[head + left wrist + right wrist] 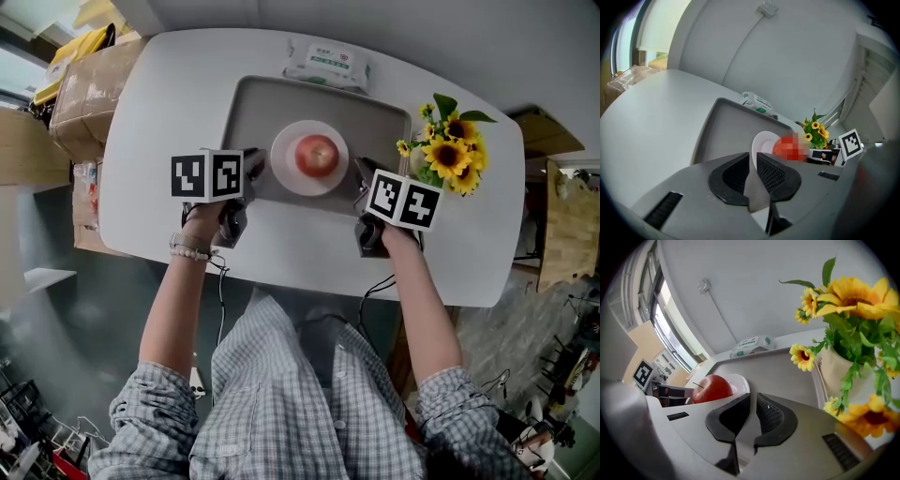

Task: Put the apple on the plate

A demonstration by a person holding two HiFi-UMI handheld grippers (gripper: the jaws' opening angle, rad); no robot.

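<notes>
Apple (317,155) rests on plate (284,141), inside tray (253,103) on worktop (169,94). Left gripper (752,164) and right gripper (753,406) flank the plate, fingers pressed almost together, holding nothing. Placement looks complete; next move likely just backing both away.

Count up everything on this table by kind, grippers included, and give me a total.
apple: 1
plate: 1
tray: 1
pack of wipes: 1
vase of sunflowers: 1
grippers: 2, the left gripper and the right gripper
Total: 7
</notes>
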